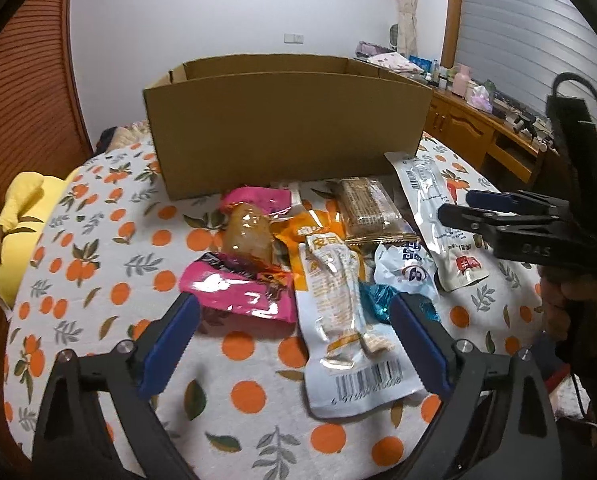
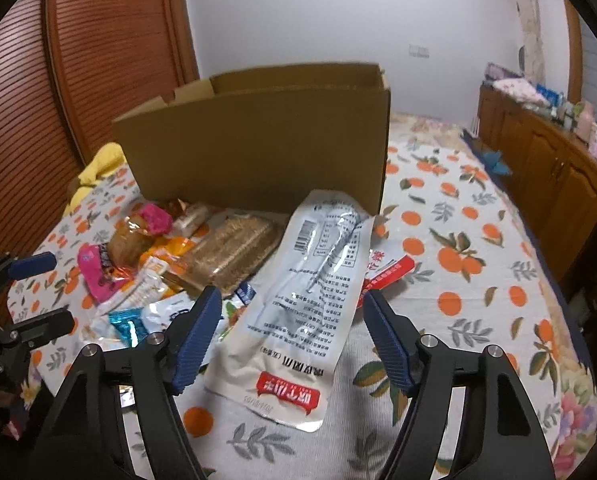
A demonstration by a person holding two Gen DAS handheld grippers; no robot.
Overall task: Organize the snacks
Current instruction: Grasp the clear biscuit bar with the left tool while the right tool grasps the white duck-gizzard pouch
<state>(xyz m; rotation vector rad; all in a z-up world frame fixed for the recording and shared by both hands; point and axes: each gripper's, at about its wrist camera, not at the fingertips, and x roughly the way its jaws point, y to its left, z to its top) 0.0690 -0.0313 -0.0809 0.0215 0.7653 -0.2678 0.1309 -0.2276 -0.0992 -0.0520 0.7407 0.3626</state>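
Orange-fruit-patterned white cloth [image 1: 238,392], plain brown box [image 1: 286,128], pink packet [image 1: 238,292].

Embossed letters "DAS" legible on the right gripper [image 1: 464,208] body. Barcodes on the white pouch [image 2: 298,300] and light-blue packet [image 1: 338,320]; digits illegible.

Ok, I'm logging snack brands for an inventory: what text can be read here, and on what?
"DAS": on the body of the right gripper.
Large white pouch: red label, barcode and fine print, too blurred to read.
White-and-orange pouch: characters and barcode digits, too blurred.
Pink wrapper: lettering unreadable.
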